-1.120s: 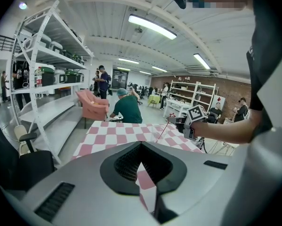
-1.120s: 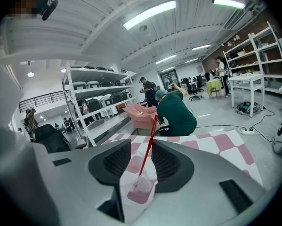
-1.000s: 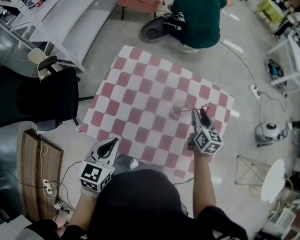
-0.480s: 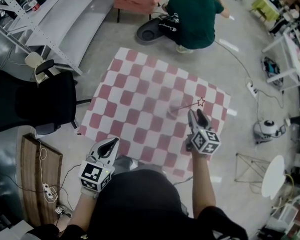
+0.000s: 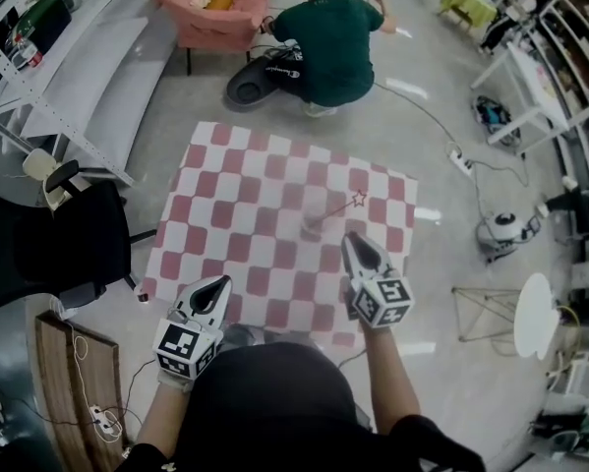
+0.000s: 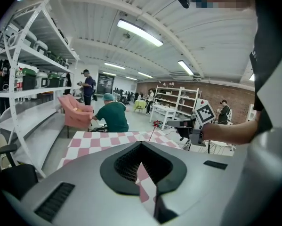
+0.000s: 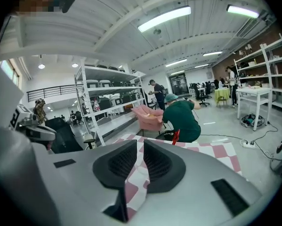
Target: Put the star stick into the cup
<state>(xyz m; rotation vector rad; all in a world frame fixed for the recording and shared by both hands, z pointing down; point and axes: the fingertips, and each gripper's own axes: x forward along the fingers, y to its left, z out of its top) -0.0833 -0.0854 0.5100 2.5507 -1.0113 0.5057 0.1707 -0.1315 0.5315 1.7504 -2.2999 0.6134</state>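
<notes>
A thin red star stick point(image 5: 359, 199) leans out of a clear cup point(image 5: 314, 229) on the pink-and-white checkered mat point(image 5: 235, 195), its star tip pointing up and to the right. My right gripper point(image 5: 351, 241) hovers just below and to the right of the cup, apart from the stick. Its jaws are closing, with a narrow gap left and nothing between them. The right gripper view shows the red star point(image 7: 176, 136) ahead beyond its jaws point(image 7: 140, 147). My left gripper point(image 5: 221, 283) is shut and empty at the mat's near edge. In the left gripper view the stick point(image 6: 151, 132) appears beyond its jaws point(image 6: 141, 145).
A person in a green top point(image 5: 328, 37) crouches at the mat's far edge beside a pink armchair point(image 5: 210, 8). A black office chair point(image 5: 63, 244) and metal shelving point(image 5: 68, 77) stand left. A power strip point(image 5: 459, 160), a white machine point(image 5: 500, 229) and a wire stand point(image 5: 481, 313) lie right.
My right gripper has let go of the stick and drawn back toward me; the stick now rests in the cup on its own. Its jaws have narrowed. The left gripper has stayed put.
</notes>
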